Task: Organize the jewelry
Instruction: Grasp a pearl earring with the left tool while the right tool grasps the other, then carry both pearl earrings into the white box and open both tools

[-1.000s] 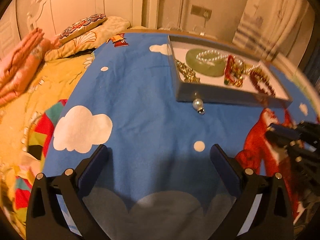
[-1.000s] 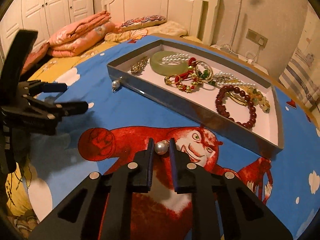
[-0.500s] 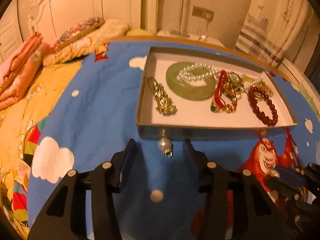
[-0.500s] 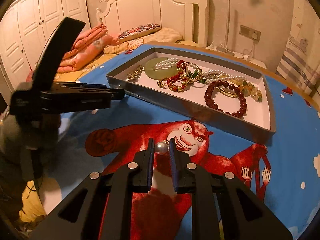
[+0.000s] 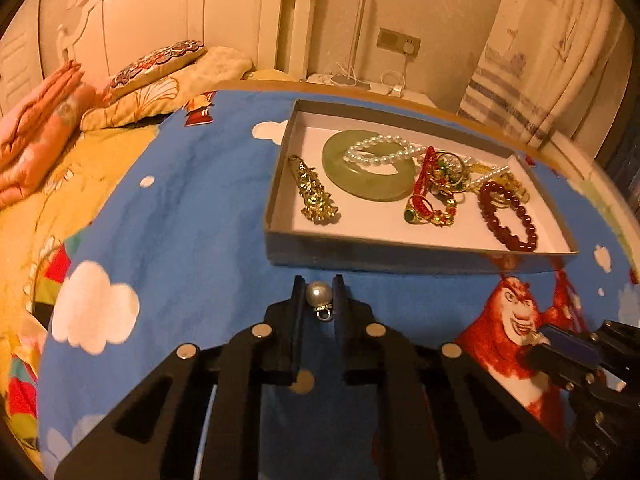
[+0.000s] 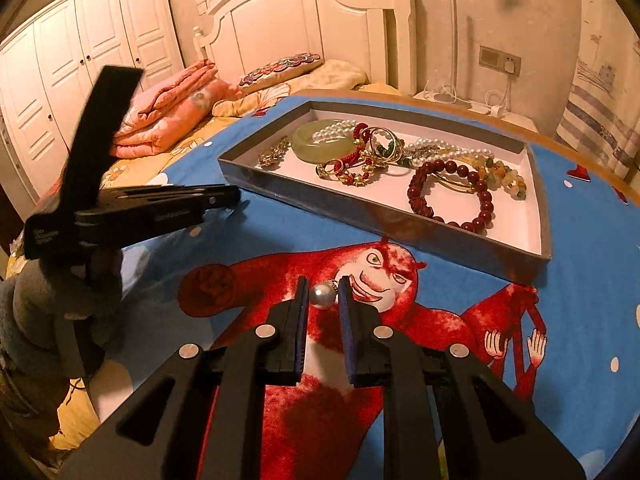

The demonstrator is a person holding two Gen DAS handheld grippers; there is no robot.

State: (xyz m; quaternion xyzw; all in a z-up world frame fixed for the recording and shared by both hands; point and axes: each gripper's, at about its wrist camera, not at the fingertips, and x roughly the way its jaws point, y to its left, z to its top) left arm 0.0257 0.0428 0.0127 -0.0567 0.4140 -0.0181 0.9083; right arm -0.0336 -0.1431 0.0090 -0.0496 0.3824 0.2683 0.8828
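Left hand-held gripper (image 5: 319,294) clamping pearl earring (image 5: 319,294), hook end pointing toward the camera; right hand-held gripper (image 6: 323,295) clamping second pearl earring (image 6: 323,295), beside tray (image 6: 400,216).

Warm-lit bedroom — white headboard (image 6: 304,28), wardrobe (image 6: 80,68), striped curtain (image 5: 532,80).

Blue cloud-print bedspread (image 5: 192,216); grey tray (image 5: 400,258); green bangle (image 5: 362,168); dark-red beads (image 5: 508,216).
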